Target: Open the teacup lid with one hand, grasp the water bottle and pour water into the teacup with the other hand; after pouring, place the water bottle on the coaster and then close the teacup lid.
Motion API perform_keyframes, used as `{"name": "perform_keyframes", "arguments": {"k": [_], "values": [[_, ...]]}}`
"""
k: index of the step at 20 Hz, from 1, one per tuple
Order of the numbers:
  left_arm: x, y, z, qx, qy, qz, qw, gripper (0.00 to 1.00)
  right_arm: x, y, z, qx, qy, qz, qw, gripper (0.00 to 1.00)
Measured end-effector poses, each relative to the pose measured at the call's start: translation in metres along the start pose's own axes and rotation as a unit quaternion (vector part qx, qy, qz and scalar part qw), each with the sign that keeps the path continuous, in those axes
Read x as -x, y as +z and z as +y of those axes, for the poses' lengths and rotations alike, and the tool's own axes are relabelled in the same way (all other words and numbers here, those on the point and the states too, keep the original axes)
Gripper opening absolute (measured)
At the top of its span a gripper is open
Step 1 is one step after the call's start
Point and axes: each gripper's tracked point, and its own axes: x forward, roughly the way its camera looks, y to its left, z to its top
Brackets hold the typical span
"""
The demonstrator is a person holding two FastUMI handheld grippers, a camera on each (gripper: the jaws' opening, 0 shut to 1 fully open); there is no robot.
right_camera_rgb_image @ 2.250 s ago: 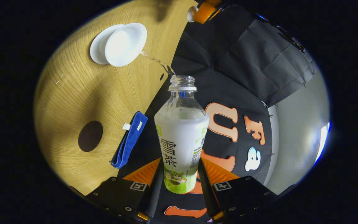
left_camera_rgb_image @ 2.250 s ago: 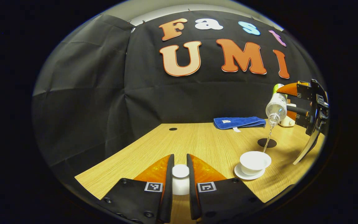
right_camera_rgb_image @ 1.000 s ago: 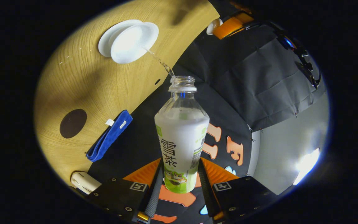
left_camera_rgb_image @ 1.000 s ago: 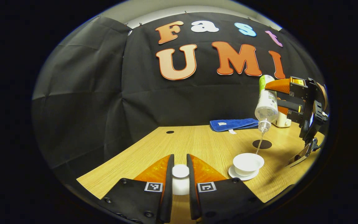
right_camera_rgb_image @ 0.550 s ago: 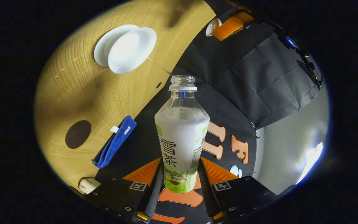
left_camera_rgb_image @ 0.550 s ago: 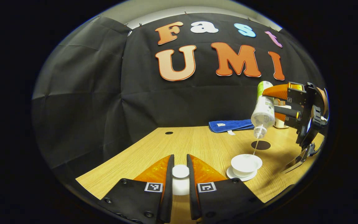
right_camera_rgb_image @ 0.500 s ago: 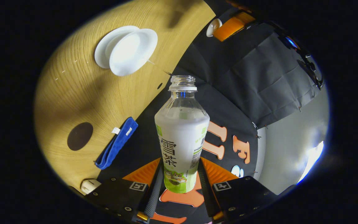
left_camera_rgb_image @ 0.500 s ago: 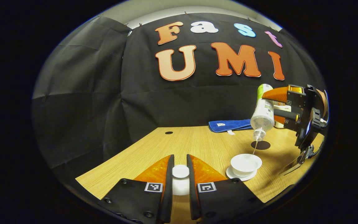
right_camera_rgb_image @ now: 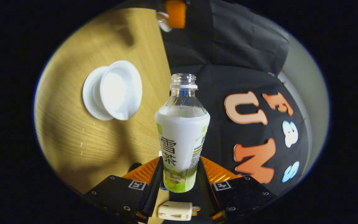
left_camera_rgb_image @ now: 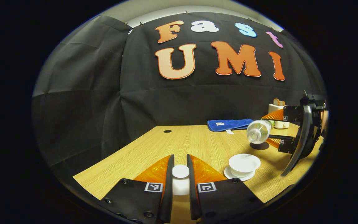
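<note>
Gone is the stream: since a half-second ago you have swung the water bottle [left_camera_rgb_image: 259, 132] back from its steep downward tilt to lie roughly level, mouth toward the camera, above the table [left_camera_rgb_image: 179, 143] just behind the teacup [left_camera_rgb_image: 244, 163].

Left gripper view: your left gripper [left_camera_rgb_image: 180, 174] stays clamped on the white teacup lid [left_camera_rgb_image: 180, 171], held off to the left of the open teacup on its saucer [left_camera_rgb_image: 239, 175]. Farther right, your right gripper [left_camera_rgb_image: 270, 130] carries the bottle, whose shadow partly covers the dark coaster [left_camera_rgb_image: 259, 145]. A folded blue cloth [left_camera_rgb_image: 228, 124] and a small cream object [left_camera_rgb_image: 279, 115] lie by the back wall, near the coaster but clear of it.

Right gripper view: both fingers press the bottle's [right_camera_rgb_image: 182, 137] labelled lower body, the open neck pointing away, the cup [right_camera_rgb_image: 118, 90] off to the left. No cap is on, so you should finish righting it before lowering. Likely light and thin-walled plastic, it may buckle under a hard squeeze; your low grip looks sound. The porcelain lid is hard, smooth and chippable, so set it down gently.
</note>
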Motion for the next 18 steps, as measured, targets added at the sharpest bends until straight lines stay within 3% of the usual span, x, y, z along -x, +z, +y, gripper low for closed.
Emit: {"name": "perform_keyframes", "arguments": {"k": [4,9,16,18], "values": [[-0.005,0.007,-0.013,-0.002,-0.009,-0.006,1.0,0.26,-0.001,-0.008,-0.03,-0.176,-0.017,0.015,0.984,0.64],[-0.005,0.019,-0.026,0.001,-0.02,-0.021,1.0,0.27,-0.015,-0.037,-0.058,-0.343,-0.03,0.044,0.938,0.63],[-0.004,0.008,-0.036,-0.003,-0.028,-0.011,1.0,0.24,-0.034,-0.076,-0.03,-0.535,-0.017,0.07,0.842,0.63],[-0.004,0.007,-0.038,-0.002,-0.03,-0.009,0.999,0.29,-0.038,-0.086,-0.021,-0.568,-0.014,0.085,0.819,0.64]]}}
